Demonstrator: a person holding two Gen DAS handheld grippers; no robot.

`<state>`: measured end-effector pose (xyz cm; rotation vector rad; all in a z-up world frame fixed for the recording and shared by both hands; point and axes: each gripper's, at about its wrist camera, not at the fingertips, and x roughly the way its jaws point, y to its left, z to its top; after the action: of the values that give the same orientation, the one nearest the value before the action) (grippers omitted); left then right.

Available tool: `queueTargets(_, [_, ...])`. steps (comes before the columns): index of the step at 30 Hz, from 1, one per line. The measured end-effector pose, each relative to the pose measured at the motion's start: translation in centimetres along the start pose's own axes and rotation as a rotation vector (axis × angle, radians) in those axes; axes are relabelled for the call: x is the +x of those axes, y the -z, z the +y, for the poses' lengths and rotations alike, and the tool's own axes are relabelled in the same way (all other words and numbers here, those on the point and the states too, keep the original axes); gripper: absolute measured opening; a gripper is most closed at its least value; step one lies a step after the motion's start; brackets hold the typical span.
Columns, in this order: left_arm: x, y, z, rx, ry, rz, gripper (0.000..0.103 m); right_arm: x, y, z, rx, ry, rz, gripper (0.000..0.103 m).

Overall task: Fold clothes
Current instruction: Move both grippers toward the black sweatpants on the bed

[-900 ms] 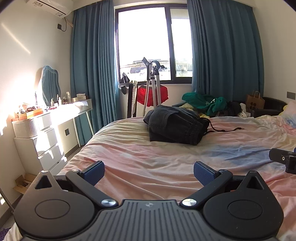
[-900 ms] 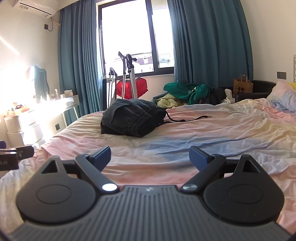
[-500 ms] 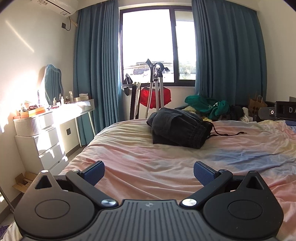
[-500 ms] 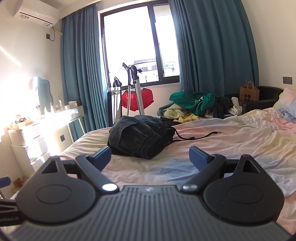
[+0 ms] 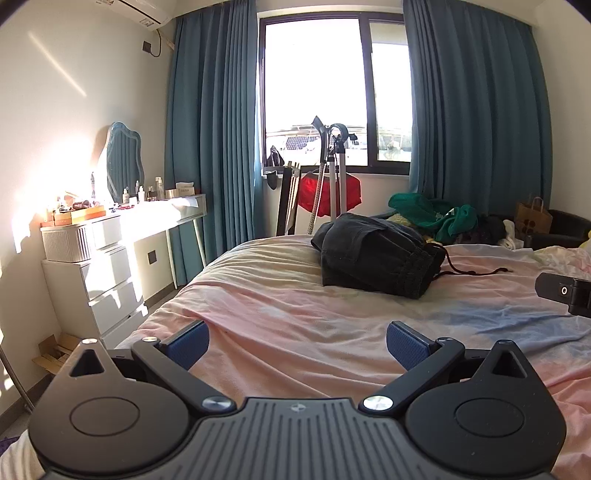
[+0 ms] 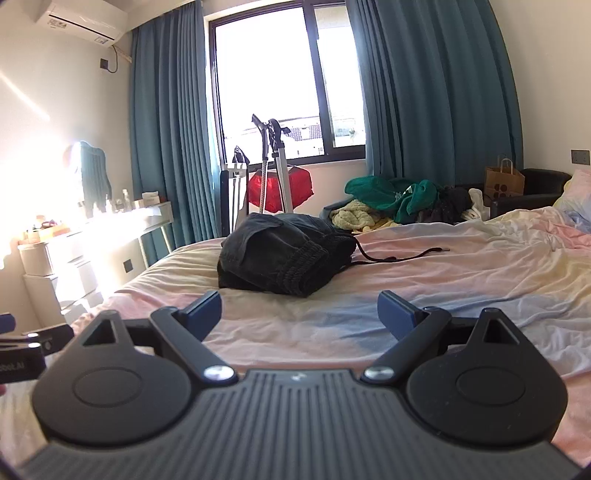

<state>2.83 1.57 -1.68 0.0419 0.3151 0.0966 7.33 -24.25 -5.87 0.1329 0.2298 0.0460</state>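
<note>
The dark garment (image 5: 376, 254) lies bundled on the bed (image 5: 295, 317), its drawstring (image 5: 476, 272) trailing out. Both the left gripper (image 5: 297, 345) and right gripper (image 6: 299, 312) are spread wide and empty. Blue curtains (image 5: 210, 122) frame a window (image 5: 332, 92).

This is a bedroom in a home; a wide bed (image 5: 295, 306) with a rumpled pink, yellow and blue sheet fills most of the floor; teal curtains (image 5: 210, 122) hang to either side of a sunlit window (image 5: 314, 92); an air conditioner (image 6: 83, 18) sits high on the wall. A white dressing table (image 5: 122, 225) with drawers, a mirror (image 5: 123, 160) and small bottles stands at the left; a heap of clothes (image 6: 395, 201) and a paper bag (image 6: 504, 181) lie beyond the bed.
</note>
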Motion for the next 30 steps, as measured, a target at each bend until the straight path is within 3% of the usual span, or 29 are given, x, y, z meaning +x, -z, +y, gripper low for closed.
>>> queueTargets(16, [0.0, 1.2, -1.0, 0.026, 0.017, -0.012, 0.103, 0.6, 0.4, -1.3, 0.049, 0.003, 0.029, 0.093])
queueTargets(20, [0.4, 1.1, -1.0, -0.009, 0.065, -0.003, 0.103, 0.6, 0.5, -1.4, 0.053, 0.01, 0.031, 0.093])
queueTargets(30, [7.2, -1.8, -4.2, 0.055, 0.091, 0.065, 0.101, 1.2, 0.9, -2.8, 0.108, 0.088, 0.048, 0.093])
